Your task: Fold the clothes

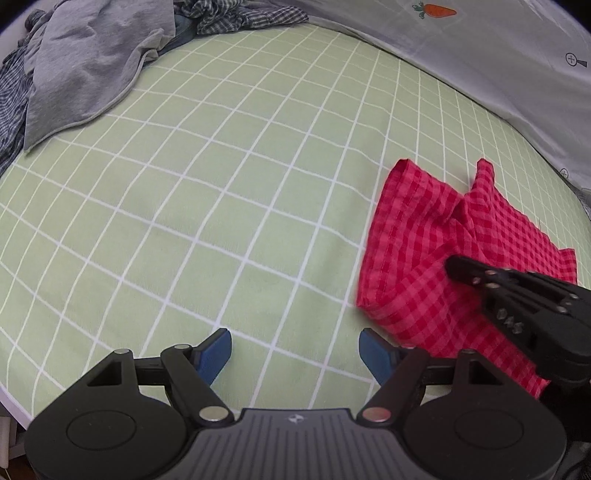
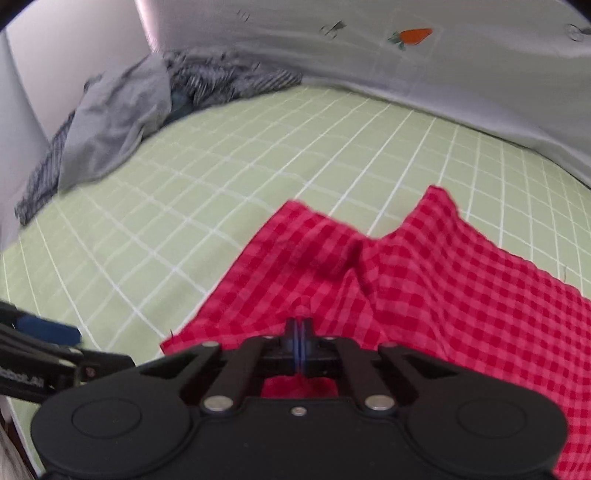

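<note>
A red checked garment lies on the green grid sheet, at the right in the left wrist view and spread across the lower right in the right wrist view. My right gripper is shut, its blue pads pinching the near edge of this red cloth, with a fold of it bunched behind the pads. From the left wrist view the right gripper reaches in over the cloth. My left gripper stands open above bare sheet just left of the garment's near corner, holding nothing.
A heap of clothes sits at the far left: a grey garment over blue checked ones. A pale sheet with a carrot print rises along the far right side. A white wall bounds the left.
</note>
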Tool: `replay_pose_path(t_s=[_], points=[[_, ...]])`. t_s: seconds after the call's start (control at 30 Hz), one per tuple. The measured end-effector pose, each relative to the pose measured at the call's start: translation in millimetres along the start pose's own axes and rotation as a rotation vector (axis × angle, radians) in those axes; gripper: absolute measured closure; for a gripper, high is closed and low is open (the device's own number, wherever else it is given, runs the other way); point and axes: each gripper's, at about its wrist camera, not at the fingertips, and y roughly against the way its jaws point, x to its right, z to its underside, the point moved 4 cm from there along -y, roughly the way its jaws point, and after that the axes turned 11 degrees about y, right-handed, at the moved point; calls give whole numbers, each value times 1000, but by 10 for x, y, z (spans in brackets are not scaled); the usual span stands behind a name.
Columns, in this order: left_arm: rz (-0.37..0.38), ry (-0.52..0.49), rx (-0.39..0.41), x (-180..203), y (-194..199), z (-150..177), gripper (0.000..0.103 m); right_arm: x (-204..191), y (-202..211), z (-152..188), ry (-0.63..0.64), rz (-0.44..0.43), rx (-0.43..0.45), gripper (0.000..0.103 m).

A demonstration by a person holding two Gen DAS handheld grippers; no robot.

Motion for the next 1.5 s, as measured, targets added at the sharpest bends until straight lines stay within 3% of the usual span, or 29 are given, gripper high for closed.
replay_pose_path(t_s=[0.33, 0.57, 0.8, 0.97, 1.1, 1.23, 1.37, 1.5], points=[[15, -58, 37, 455, 29, 18, 26, 640, 597, -57, -160, 65, 159, 102], [29, -134, 65, 1114, -21, 48, 26, 1443, 1091, 62, -283, 201, 264, 102], [-10, -217, 63, 1769, -316, 116, 26, 2270, 1168, 435, -297, 350, 216, 102], [-76, -253, 58, 1993, -526, 149, 26, 2699, 871, 746, -355, 332, 138, 102], [-120, -264, 46, 2060, -634, 175, 26, 2841, 613, 898, -368, 289, 96, 102], [-113, -239, 32, 2041, -629, 181, 26, 2883, 546, 987, -380, 290, 80, 97], [-108, -245, 29, 2011, -558, 211, 26, 2872, 705, 1079, -428, 313, 88, 83], [-84, -248, 29, 1935, -420, 321, 26, 2702, 957, 1172, -444, 291, 111, 82]])
